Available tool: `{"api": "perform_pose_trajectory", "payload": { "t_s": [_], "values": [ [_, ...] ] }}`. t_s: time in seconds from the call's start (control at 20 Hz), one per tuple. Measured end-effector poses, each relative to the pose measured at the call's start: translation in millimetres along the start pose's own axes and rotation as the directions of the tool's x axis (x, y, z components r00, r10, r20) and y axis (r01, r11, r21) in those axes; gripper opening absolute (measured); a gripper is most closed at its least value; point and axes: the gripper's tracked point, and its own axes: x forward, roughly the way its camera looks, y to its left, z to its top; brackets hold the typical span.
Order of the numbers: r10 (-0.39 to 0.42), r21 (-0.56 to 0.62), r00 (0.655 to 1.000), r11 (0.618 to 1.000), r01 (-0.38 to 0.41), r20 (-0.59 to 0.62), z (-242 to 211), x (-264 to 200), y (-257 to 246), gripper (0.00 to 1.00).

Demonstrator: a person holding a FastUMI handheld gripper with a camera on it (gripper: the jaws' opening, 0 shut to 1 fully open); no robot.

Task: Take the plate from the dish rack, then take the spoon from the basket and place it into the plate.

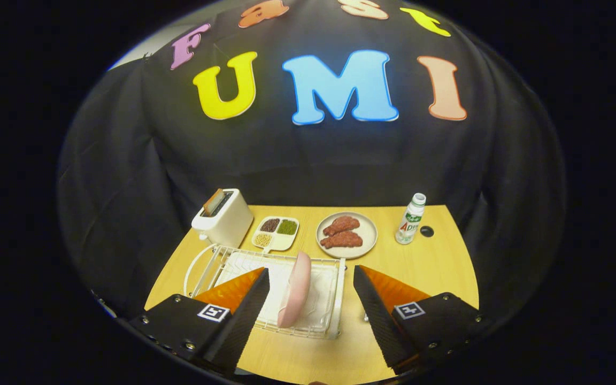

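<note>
- Gripper view: wooden counter [425, 267] before black cloth wall.
- Gripper [311, 299] wide open, empty, lower centre.
- Pink plate [294, 289] upright on edge in white dish rack [335, 299], between the fingers, touching neither.
- Toaster [223, 216], sectioned tray [276, 233], meat plate [346, 233], bottle [410, 219] beyond.
- Rack's near-left corner hidden behind left finger.

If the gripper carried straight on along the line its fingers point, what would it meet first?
Most likely the pink plate, standing on edge in the white dish rack. The gripper is open, its fingers either side of the plate. Depth is hard to judge, so contact distance is unclear.
</note>
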Motion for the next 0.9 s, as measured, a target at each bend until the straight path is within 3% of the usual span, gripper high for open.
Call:
{"api": "perform_pose_trajectory", "payload": {
  "t_s": [0.25, 0.5, 0.7, 0.75, 0.85, 0.9],
  "values": [
    [-0.019, 0.035, 0.980, 0.999, 0.026, -0.196, -12.7, 43.0, 13.9, 0.97],
    [-0.067, 0.033, 0.935, 0.996, 0.083, -0.348, -27.6, 76.7, 15.8, 0.97],
    [-0.148, -0.010, 0.897, 0.987, 0.158, -0.417, -39.8, 98.5, 8.5, 0.97],
    [-0.170, -0.029, 0.886, 0.984, 0.174, -0.432, -45.0, 100.1, 9.3, 0.90],
    [-0.286, -0.108, 0.851, 0.958, 0.266, -0.440, -52.1, 102.7, -2.8, 0.89],
    [-0.330, -0.143, 0.840, 0.944, 0.298, -0.431, -53.0, 106.4, -6.3, 0.83]
  ]
}}
